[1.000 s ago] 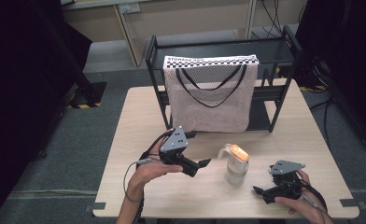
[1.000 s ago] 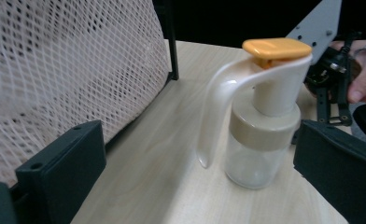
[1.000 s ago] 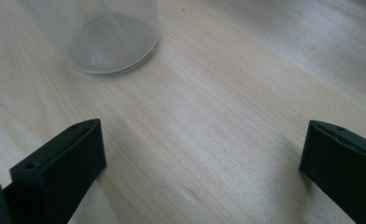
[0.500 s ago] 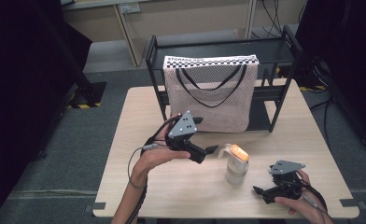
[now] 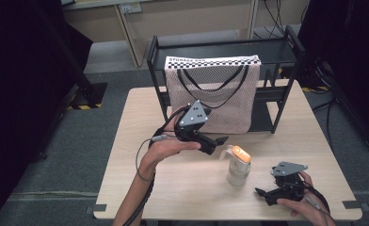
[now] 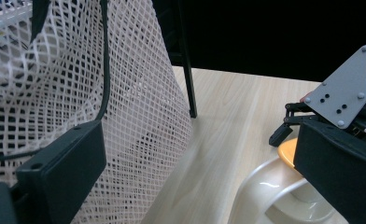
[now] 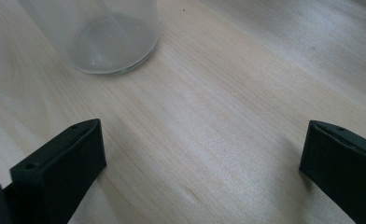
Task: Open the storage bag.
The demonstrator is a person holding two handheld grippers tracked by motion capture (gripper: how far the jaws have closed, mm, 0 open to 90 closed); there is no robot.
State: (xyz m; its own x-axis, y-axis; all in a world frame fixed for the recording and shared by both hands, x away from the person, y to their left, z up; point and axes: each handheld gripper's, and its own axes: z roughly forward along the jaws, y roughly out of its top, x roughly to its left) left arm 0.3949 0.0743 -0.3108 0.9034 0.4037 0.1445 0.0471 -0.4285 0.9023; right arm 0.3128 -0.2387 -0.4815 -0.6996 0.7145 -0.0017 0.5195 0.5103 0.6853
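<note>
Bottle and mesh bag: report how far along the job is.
Done: nothing visibly packed; the bottle stands upright on the table, apart from both grippers. In hand: the left gripper is raised with jaws open between the bottle and the mesh bag hanging on the black rack; the right gripper rests open low beside the bottle. Left, probably: gripping the bottle and putting it in the bag.

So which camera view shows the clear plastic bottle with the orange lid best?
The high view: the clear plastic bottle with the orange lid stands whole. The left gripper view catches its lid and handle; the right gripper view, its base.
</note>
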